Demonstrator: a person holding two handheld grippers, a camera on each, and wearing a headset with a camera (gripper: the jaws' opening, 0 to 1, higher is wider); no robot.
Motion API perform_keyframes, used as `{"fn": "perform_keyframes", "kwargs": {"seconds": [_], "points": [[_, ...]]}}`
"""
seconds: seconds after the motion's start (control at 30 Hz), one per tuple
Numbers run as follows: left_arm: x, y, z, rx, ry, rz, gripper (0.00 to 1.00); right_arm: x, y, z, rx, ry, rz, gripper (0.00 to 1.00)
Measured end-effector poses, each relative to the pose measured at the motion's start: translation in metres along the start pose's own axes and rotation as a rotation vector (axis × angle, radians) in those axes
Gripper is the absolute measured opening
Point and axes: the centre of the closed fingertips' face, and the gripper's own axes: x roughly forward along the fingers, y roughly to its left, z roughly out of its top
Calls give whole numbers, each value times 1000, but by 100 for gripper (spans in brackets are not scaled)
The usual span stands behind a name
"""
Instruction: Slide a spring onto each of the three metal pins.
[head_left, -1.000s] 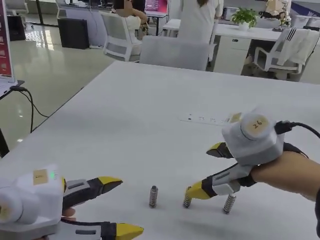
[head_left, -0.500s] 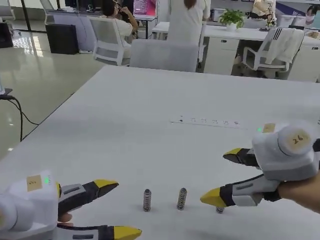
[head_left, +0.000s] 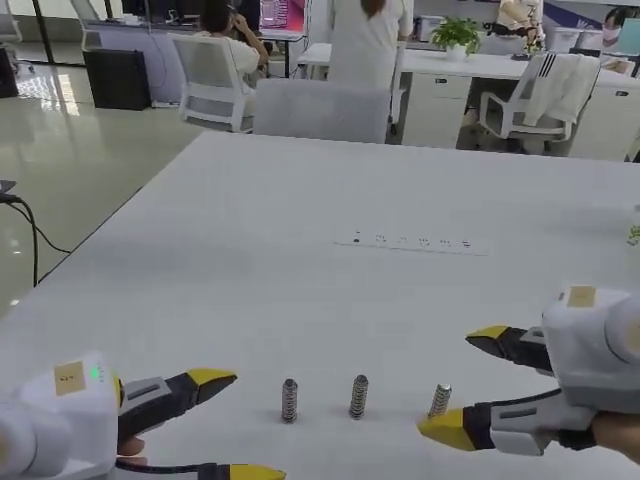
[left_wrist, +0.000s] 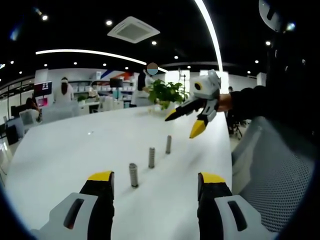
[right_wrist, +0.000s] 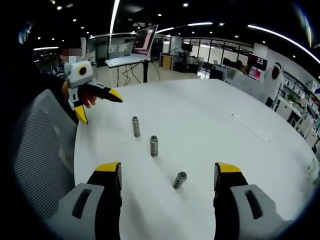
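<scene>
**A:** Where do the springs sit?

**B:** On the flat white tabletop (head_left: 300, 250), close to the person. Three short grey metal coil springs stand in a row that runs left to right across the head view: the left spring (head_left: 289, 400), the middle spring (head_left: 359, 396) and the right spring (head_left: 440, 400). Each is apart from its neighbour.

**A:** Which way do they point?

**B:** Up. Each has its long axis vertical, with one end on the table. The left spring and the middle spring look straight. The right spring leans a little, its top toward the right. Whether a pin runs inside each coil I cannot tell.

**A:** And the tools?

**B:** The left gripper (head_left: 235, 425), which has a white body, black jaws and yellow tips, is at the lower left of the head view. Its jaws are spread wide with nothing between them, and it is apart from the left spring. In the left gripper view the row runs straight away from it.

**A:** The other one?

**B:** The right gripper (head_left: 460, 382) is of the same make and sits at the lower right, jaws parted and empty. In the head view its lower tip sits just beside the foot of the right spring. The left gripper view shows this gripper raised above the table, clear of the springs.
</scene>
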Motion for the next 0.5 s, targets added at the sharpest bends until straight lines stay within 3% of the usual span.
{"fn": "perform_keyframes", "kwargs": {"seconds": [0.5], "points": [[4,-4,-5,-18,-1,1,65,-9,10,-29,45,-44,-16,78]]}}
